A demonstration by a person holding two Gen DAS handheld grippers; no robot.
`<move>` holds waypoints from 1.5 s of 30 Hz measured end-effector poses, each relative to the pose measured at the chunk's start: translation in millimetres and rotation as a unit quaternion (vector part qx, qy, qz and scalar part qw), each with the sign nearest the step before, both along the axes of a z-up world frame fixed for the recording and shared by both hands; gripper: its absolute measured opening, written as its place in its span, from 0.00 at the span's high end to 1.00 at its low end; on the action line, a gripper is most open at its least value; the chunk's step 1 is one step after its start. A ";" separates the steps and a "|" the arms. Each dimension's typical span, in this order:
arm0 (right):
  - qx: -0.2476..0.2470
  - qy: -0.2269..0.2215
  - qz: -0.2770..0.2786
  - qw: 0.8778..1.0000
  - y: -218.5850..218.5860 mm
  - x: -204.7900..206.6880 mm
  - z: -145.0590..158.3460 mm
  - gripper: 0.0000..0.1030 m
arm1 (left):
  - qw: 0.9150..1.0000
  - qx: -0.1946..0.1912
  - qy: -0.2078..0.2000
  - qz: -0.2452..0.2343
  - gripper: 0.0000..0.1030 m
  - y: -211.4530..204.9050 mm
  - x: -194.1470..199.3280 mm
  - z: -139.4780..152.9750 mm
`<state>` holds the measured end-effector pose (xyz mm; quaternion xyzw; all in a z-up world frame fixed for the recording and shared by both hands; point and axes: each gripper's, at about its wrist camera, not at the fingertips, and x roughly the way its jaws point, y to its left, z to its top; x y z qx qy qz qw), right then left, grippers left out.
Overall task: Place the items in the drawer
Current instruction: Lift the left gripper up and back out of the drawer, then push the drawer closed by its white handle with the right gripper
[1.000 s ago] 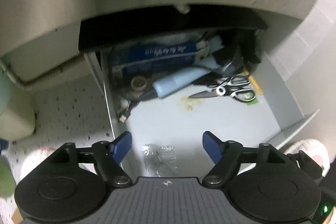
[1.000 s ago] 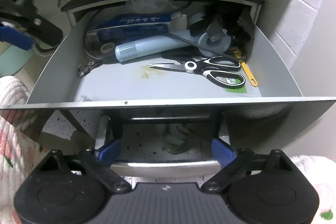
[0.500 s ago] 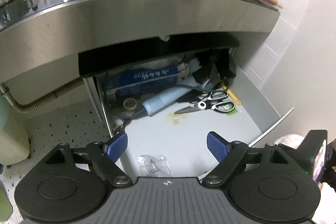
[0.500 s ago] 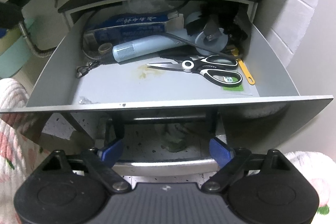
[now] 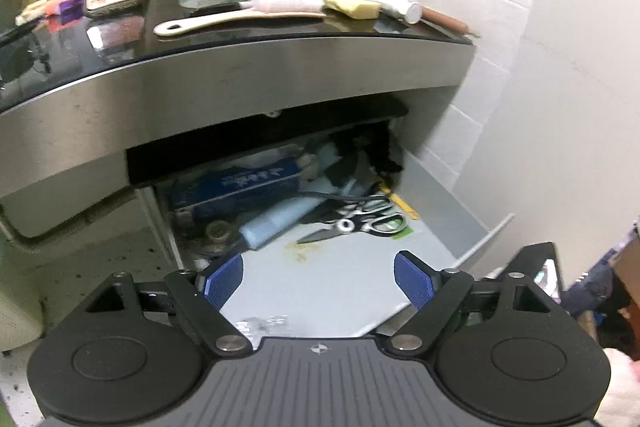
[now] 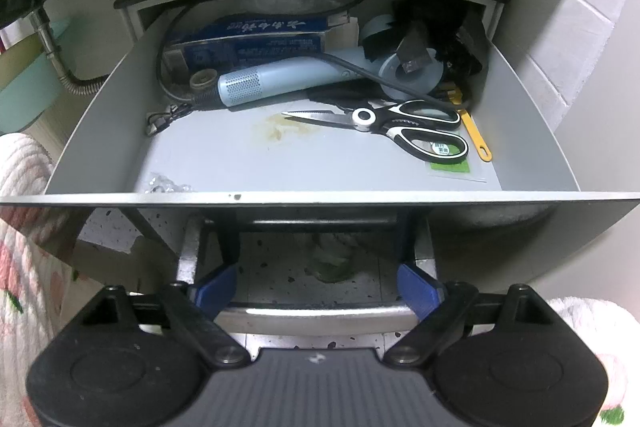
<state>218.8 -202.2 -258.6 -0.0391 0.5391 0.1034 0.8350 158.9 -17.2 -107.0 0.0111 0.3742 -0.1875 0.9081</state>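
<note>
The drawer [image 6: 520, 99] stands pulled out with its top open, and the front half of its grey floor lies bare apart from a small clear plastic bag [image 6: 166, 185] at the front left corner. Toward the back the way is crowded: scissors [image 6: 392, 125] lie at mid-right, a pale blue hair dryer [image 6: 280, 81] crosses the middle, and a blue box [image 6: 248, 39] sits behind it. The counter edge [image 5: 240, 83] overhangs the rear of the drawer, leaving only a low dark gap above those items.
</note>
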 end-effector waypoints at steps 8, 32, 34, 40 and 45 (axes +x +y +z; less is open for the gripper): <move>-0.002 0.003 0.001 1.000 0.3 2.8 0.0 0.15 | 1.000 -0.013 0.003 0.007 0.19 2.7 -1.9 1.5; -0.003 0.009 0.001 1.000 2.8 17.5 -3.6 0.14 | 1.000 -0.017 -0.012 0.020 0.19 8.7 -6.1 8.5; -0.003 0.008 0.003 1.000 3.6 22.9 -4.7 0.14 | 1.000 -0.016 -0.013 0.023 0.19 10.3 -6.2 8.8; -0.004 0.010 0.003 1.000 6.8 35.9 -7.6 0.14 | 0.999 -0.011 -0.012 0.029 0.19 13.2 -8.0 7.3; -0.004 0.010 0.004 1.000 8.2 41.2 -10.4 0.14 | 0.999 -0.011 -0.007 0.031 0.19 14.9 -8.2 5.6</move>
